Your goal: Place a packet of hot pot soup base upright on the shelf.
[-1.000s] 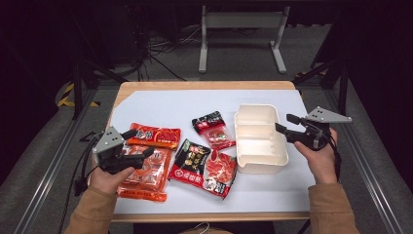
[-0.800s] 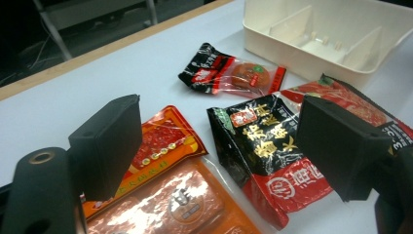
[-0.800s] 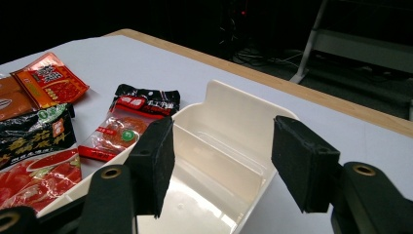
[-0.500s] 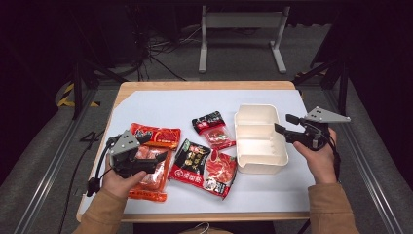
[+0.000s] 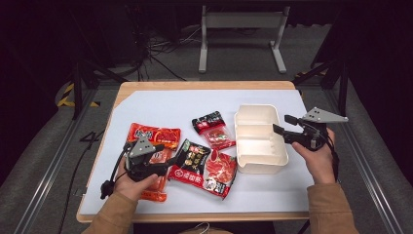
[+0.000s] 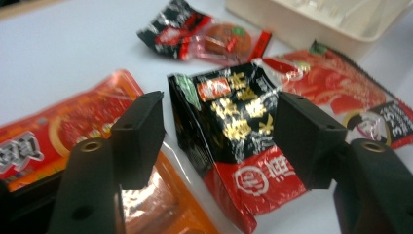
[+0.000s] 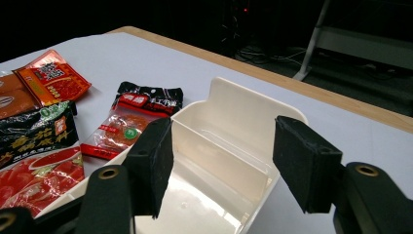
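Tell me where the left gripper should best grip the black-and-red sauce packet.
Probably the black-and-red sauce packet at its raised black end, approached from the person's side. That end lifts off the table between the jaws of the left gripper, which have just been closing; the rest lies flat.

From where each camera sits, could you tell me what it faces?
High view: above the person's side, facing the table; both forearms, left gripper, right gripper.
Left gripper view: along its jaws, closing around the black-red packet.
Right gripper view: along open jaws at the white container.
Both gripper views share the packet and container.
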Motion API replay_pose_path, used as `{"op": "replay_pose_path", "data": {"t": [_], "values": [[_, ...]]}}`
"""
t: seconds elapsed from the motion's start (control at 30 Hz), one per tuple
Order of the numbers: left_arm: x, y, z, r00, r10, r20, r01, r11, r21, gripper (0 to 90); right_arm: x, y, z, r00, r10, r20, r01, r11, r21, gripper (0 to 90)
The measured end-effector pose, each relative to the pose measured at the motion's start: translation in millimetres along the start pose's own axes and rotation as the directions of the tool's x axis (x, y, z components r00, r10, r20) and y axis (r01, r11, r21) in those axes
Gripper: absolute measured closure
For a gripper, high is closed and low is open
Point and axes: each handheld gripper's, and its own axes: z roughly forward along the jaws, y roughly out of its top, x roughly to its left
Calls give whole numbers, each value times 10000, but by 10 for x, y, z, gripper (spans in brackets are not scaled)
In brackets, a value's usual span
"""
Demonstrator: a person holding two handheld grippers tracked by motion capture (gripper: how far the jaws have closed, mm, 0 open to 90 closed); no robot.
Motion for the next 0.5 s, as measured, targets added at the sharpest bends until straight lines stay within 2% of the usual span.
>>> {"op": "replay_pose_path", "data": {"t": [0.03,0.2,0.5], "values": [[3,-18,31,9998,-101,157,99,9999,125,397,2,0,2,10000,29,-13,-29,10000,-6,397],[-1,-78,126,9998,-44,205,34,9988,492,463,8,-3,12,10000,64,-48,-64,10000,20,393],[-20,-139,243,9994,-327,-99,335,9943,1008,488,7,-14,33,9999,107,-93,-106,9999,81,387]]}}
